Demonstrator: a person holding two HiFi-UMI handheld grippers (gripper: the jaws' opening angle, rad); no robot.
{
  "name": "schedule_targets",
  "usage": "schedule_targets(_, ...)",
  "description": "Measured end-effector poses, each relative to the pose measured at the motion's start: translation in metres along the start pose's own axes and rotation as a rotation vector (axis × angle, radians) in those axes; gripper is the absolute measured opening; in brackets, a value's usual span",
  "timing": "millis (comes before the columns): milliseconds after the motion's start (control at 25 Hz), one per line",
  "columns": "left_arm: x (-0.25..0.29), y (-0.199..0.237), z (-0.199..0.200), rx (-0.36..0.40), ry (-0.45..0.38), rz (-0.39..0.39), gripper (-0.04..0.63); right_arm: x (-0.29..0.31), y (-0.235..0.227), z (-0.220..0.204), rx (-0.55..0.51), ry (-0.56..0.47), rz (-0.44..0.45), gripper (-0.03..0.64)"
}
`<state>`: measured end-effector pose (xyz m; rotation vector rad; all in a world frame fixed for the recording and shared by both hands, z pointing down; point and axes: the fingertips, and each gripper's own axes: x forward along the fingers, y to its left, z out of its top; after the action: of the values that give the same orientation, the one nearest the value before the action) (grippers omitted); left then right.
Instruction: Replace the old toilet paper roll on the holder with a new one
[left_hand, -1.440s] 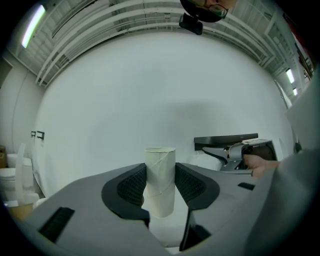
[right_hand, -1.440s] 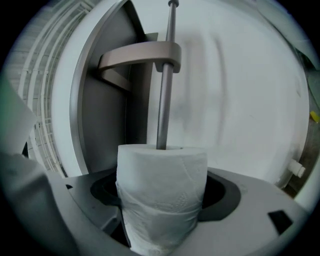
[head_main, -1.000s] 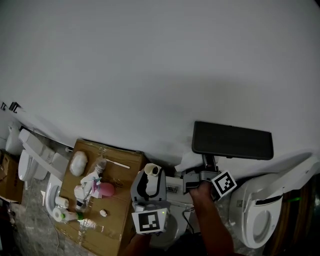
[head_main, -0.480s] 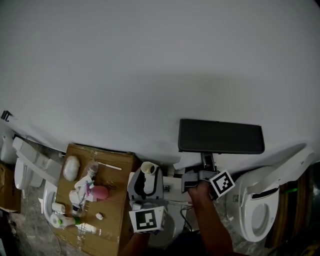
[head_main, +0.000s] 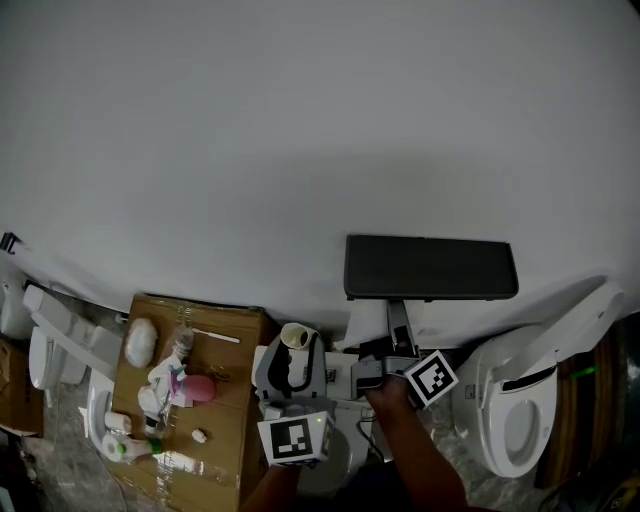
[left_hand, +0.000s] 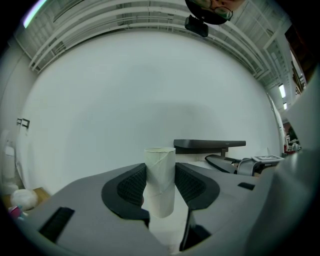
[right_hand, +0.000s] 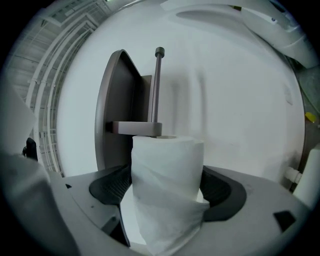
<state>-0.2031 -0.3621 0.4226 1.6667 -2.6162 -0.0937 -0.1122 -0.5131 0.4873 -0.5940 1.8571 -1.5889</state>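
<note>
Only the right gripper view shows the slim metal rod (right_hand: 158, 87) of the dark grey wall-mounted paper holder (right_hand: 117, 100); the head view shows just the holder's flat top. The right hand-held gripper (right_hand: 167, 190) clamps a full white toilet paper roll (right_hand: 167, 165) just in front of the holder, near the rod's base. Left of the holder, the left hand-held gripper (left_hand: 160, 192) grips an empty brown cardboard tube (left_hand: 160, 167).

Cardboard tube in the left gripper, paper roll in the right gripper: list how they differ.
The cardboard tube is bare card with a spiral seam; the paper roll is wound thick with white paper, a loose sheet hanging. The tube is slim; the roll is much fatter. Both are gripped by their curved sides: the tube in the left gripper, the roll in the right gripper.
</note>
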Motion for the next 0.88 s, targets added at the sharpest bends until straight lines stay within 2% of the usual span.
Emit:
schedule_targets(480,-0.021,-0.018,0.002,0.008,-0.013,-0.041,0.190,-0.058,-0.004,0.002,-0.010,-0.001,-0.039,0.419)
schedule_targets(680,-0.034,-0.028,0.011,-0.020,-0.030,-0.073,0.190,-0.087,0.009,0.005,-0.057,-0.005,-0.024,0.419)
schedule_targets(880,-0.051,-0.040,0.015,0.004,-0.036,-0.124,0.190,-0.118,0.026,0.011,-0.096,-0.037,0.003,0.419)
